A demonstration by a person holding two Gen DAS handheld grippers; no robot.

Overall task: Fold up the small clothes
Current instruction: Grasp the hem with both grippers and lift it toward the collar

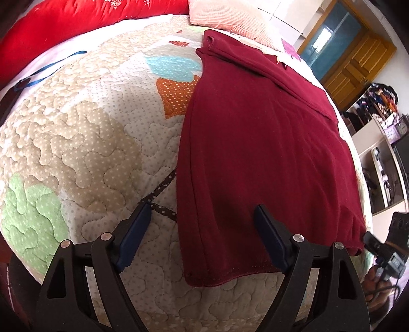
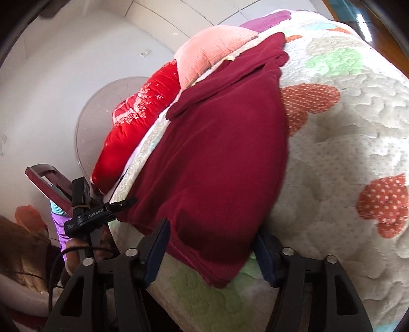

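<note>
One dark red garment (image 1: pixel 255 143) lies flat on one quilted bedspread (image 1: pixel 84 143), with two cushions beyond it, a red one (image 1: pixel 76 23) and a pink one (image 1: pixel 230 20). Two tools are at work. The left gripper (image 1: pixel 202 219) stands wide open, holding nothing; the garment's near corner and hem lie between its fingers, the left finger over bare quilt and the right finger (image 1: pixel 268 235) over the cloth. The garment's long axis runs straight ahead from this tool toward the pink cushion, collar end far, hem near. Bare quilt spreads broadly to its left. The right gripper (image 2: pixel 212 242) is likewise wide open, straddling the other near corner of the garment (image 2: pixel 217 153); open quilt (image 2: pixel 345 153) lies to its right, and the bed's edge drops away just left.
</note>
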